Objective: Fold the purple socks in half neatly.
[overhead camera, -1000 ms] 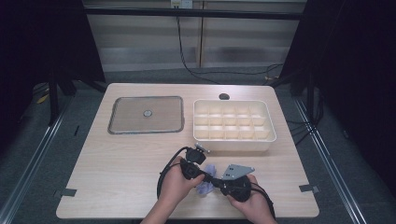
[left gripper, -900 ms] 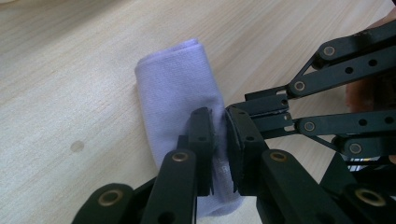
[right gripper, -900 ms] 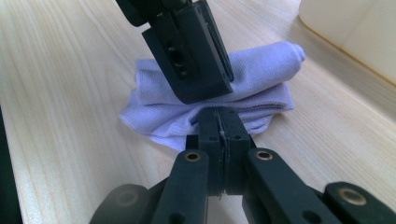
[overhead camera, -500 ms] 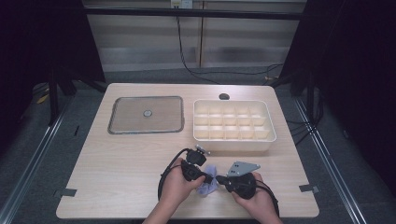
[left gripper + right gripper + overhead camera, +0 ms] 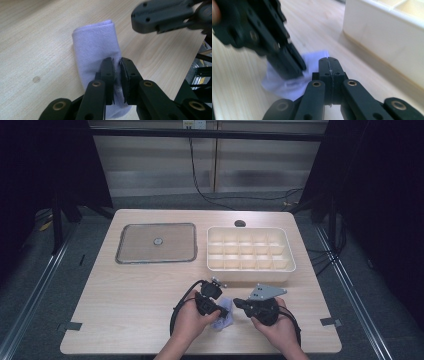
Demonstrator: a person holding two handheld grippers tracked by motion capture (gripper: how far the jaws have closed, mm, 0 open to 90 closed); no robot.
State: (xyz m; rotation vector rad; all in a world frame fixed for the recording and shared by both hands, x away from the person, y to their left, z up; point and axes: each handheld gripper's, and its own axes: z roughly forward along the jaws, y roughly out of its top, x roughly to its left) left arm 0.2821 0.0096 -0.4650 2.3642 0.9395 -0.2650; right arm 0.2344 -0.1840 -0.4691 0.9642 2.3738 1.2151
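Lying folded on the bench (image 5: 125, 300) between both tongs: lilac cloth (image 5: 223, 317), soft and light. Left tongs (image 5: 117, 65) pinching its near fold, a sound hold. Right tongs (image 5: 329, 65) pressed shut, empty, beside cloth (image 5: 287, 85).

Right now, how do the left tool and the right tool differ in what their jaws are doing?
The left tool pinches a fold of the pale lilac folded cloth between its jaws; the right tool has its jaws pressed fully together with nothing between them. The left tool sits on the cloth; the right tool sits just beside it. Both are black, hand-held, low over the light wooden table.
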